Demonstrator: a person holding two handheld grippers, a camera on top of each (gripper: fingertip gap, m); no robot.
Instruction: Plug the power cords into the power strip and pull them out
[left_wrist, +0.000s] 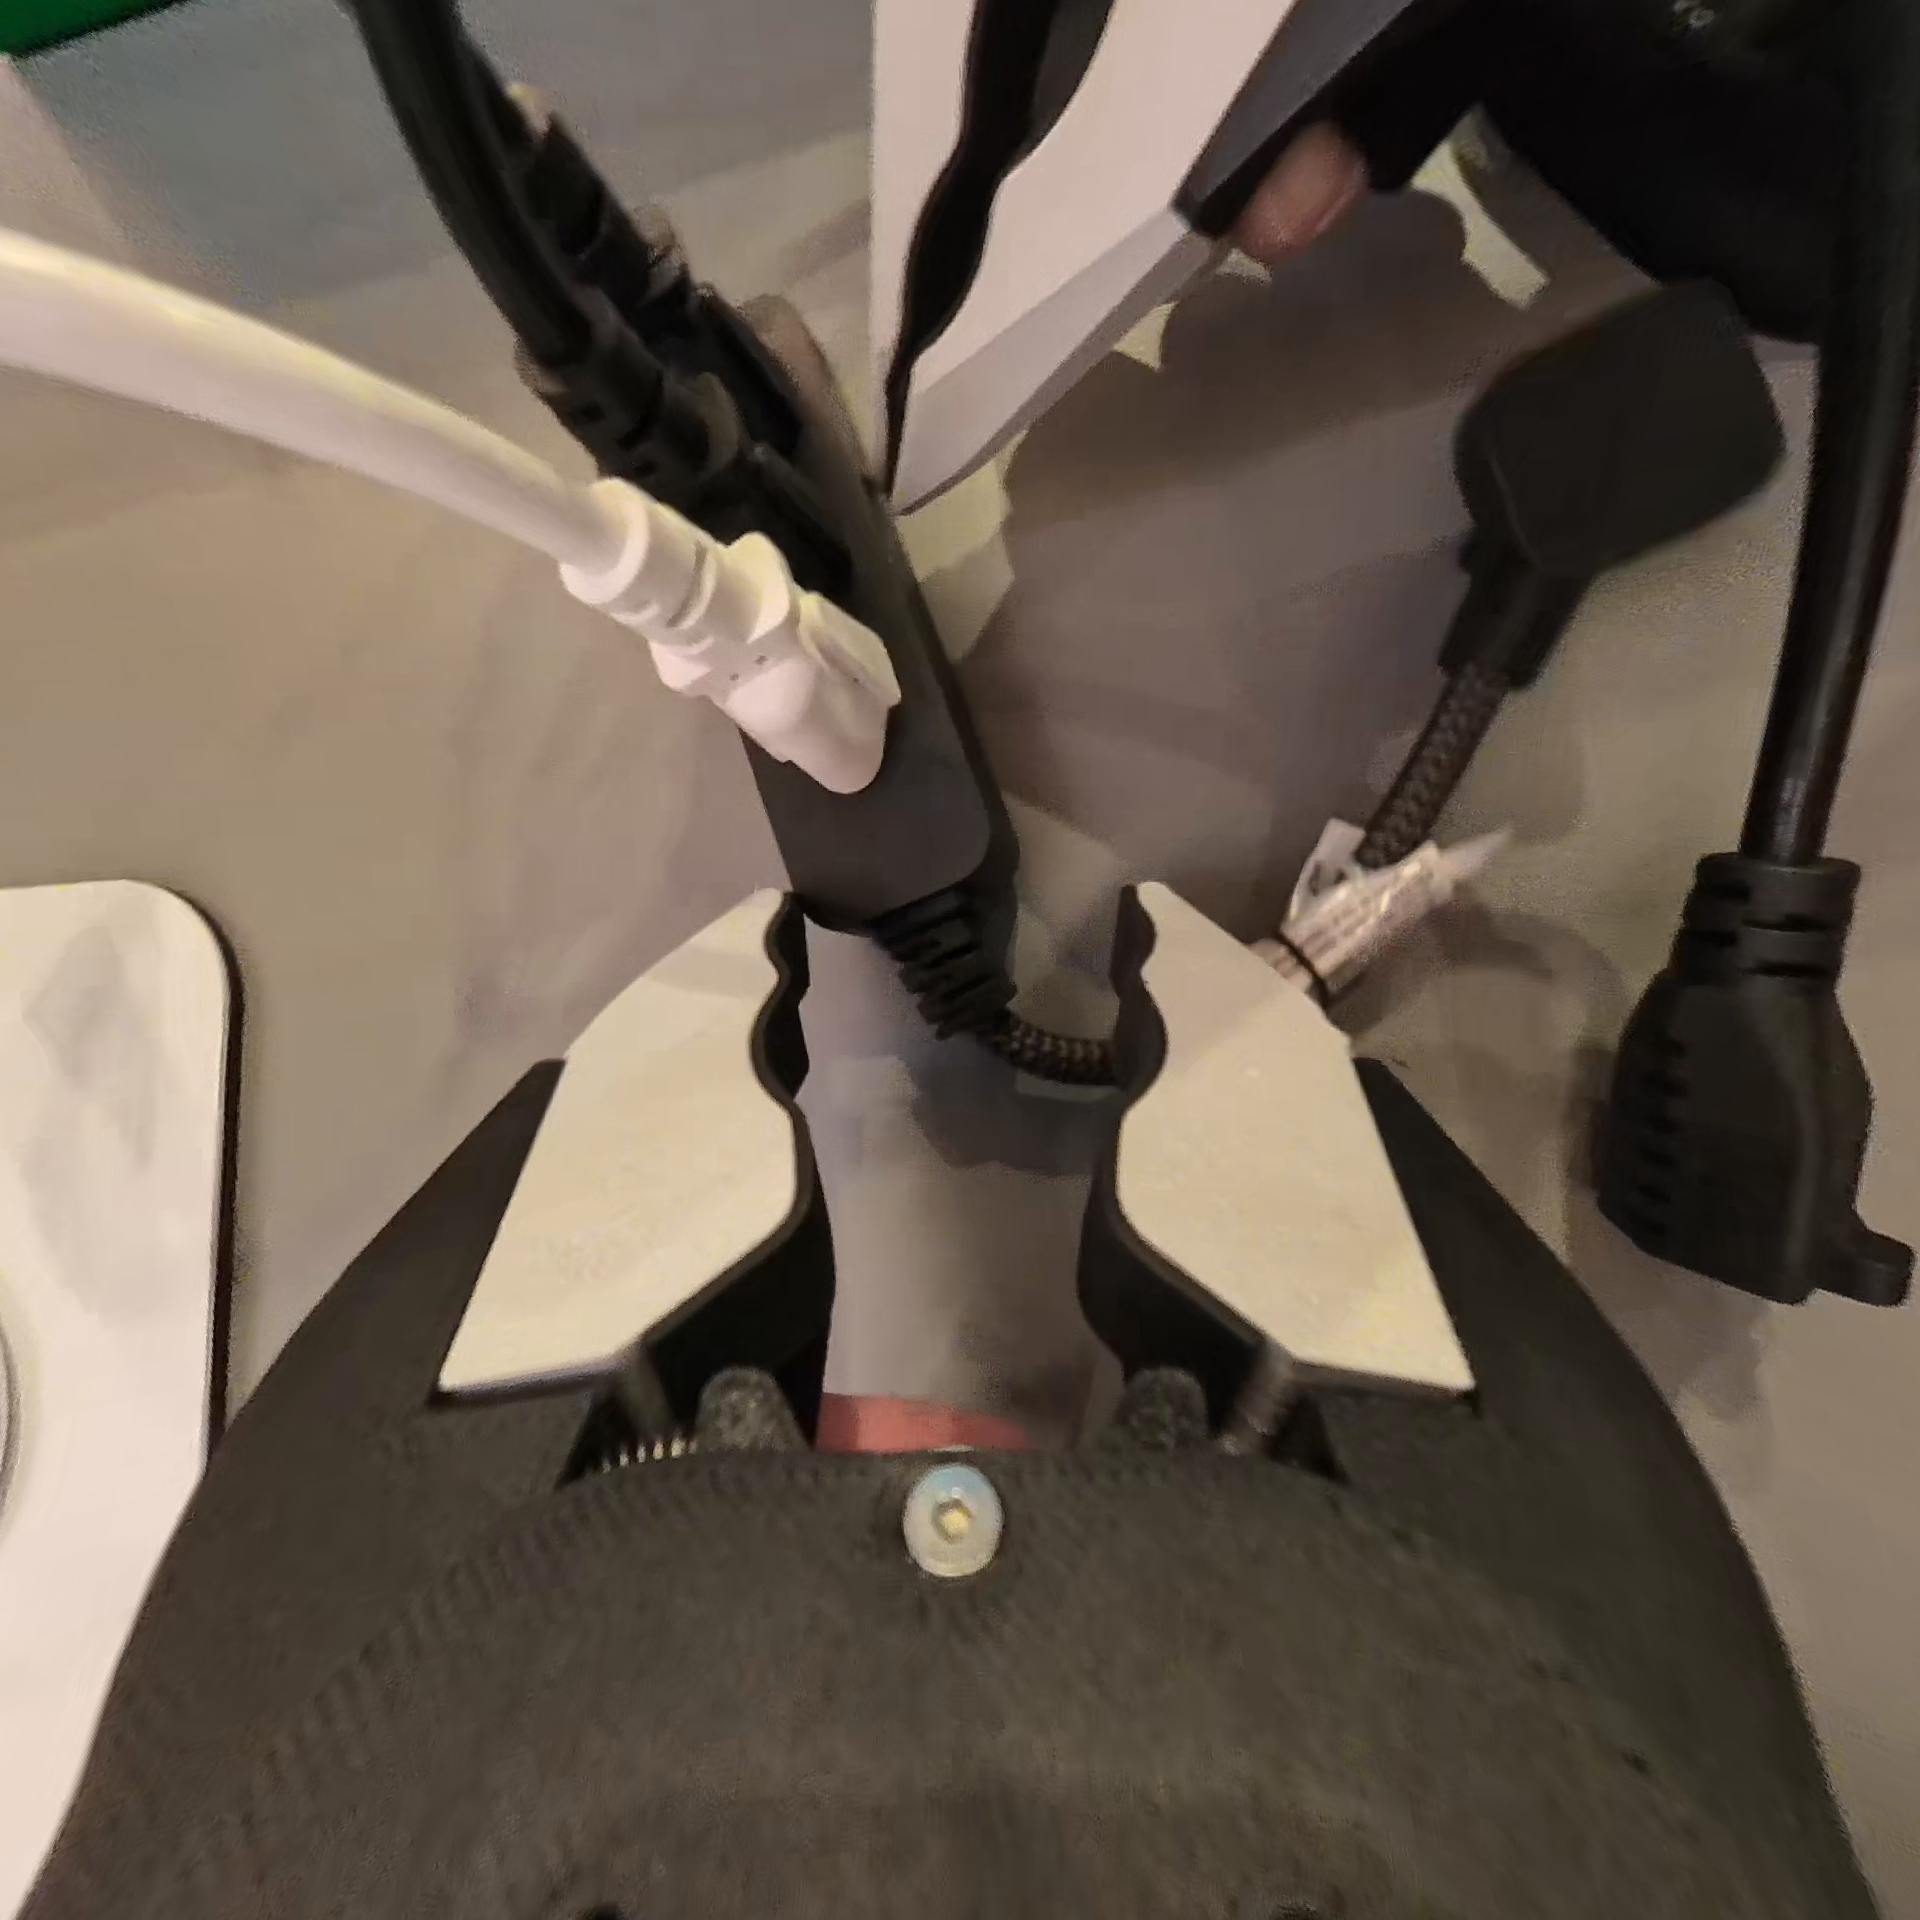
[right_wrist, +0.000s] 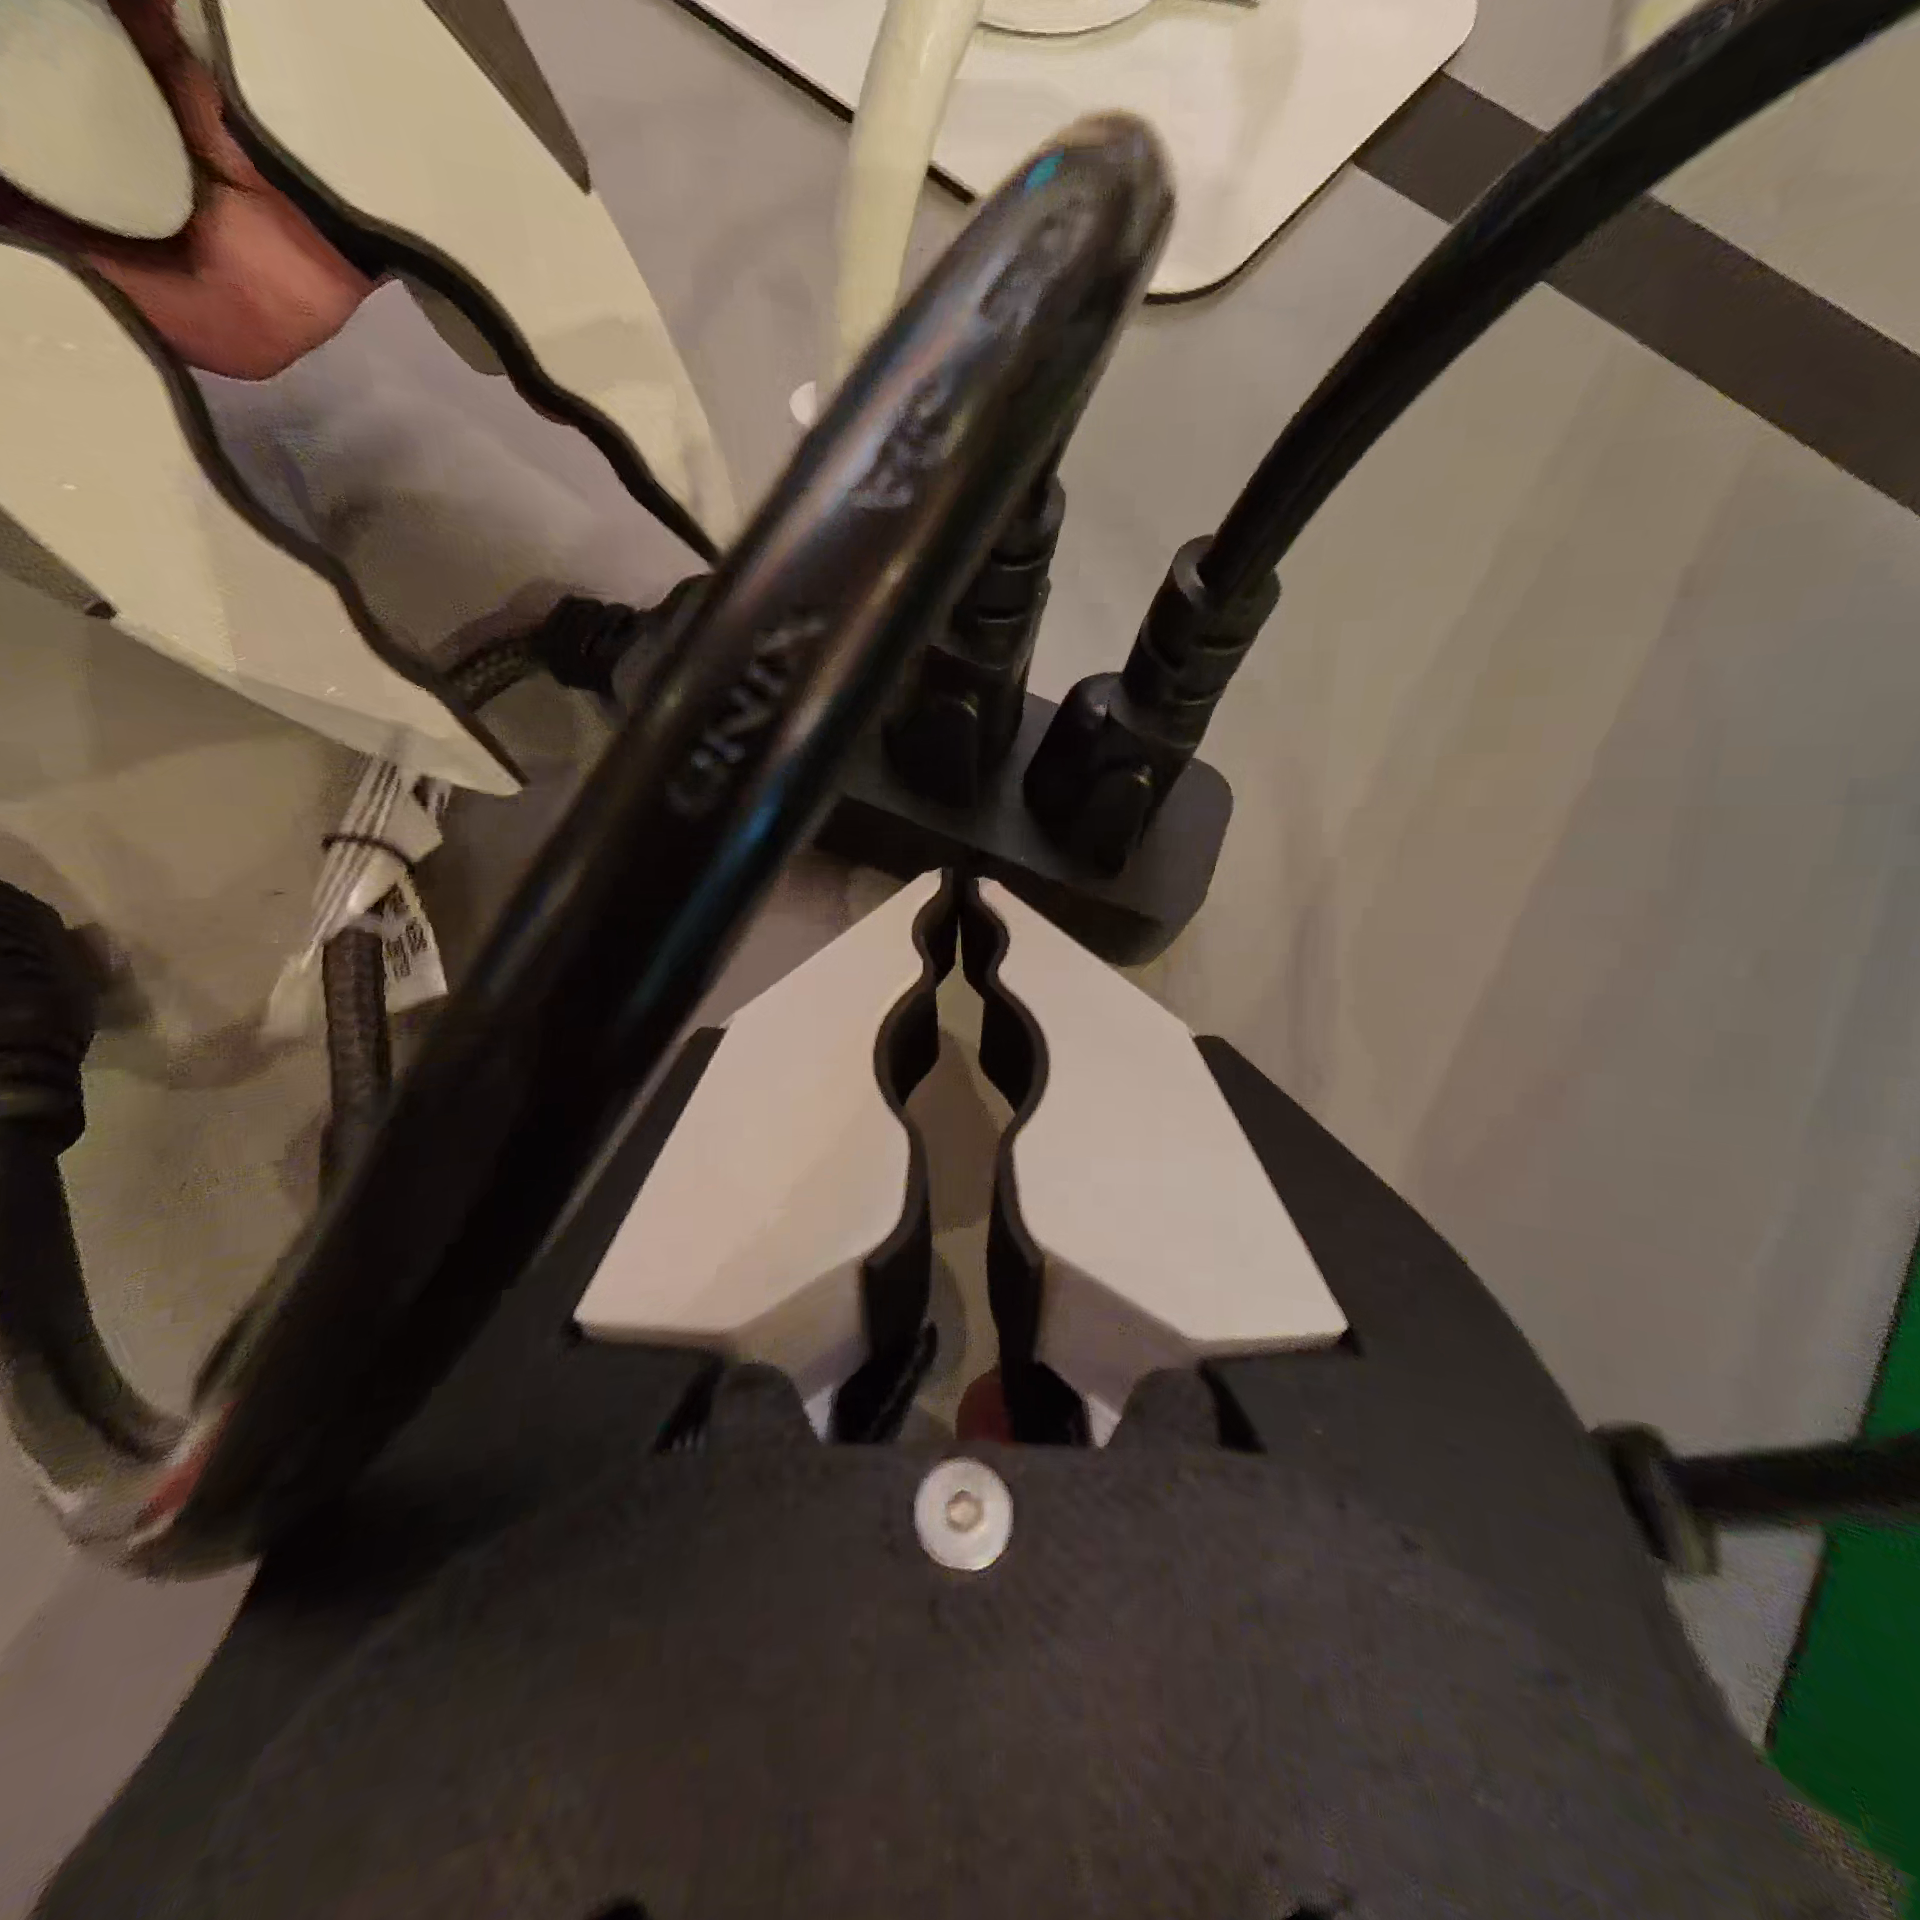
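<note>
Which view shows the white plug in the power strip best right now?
The left wrist view: the white plug sits in full sight, seated in the black power strip. The right wrist view shows only its white cord behind a thick black cord; the plug is hidden.

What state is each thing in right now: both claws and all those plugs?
left gripper: open, at the power strip's cord end.
right gripper: shut, empty, tips by the strip's side.
white plug: plugged into the strip.
end black plug: plugged in.
loose black plug: unplugged, lying apart.
</note>
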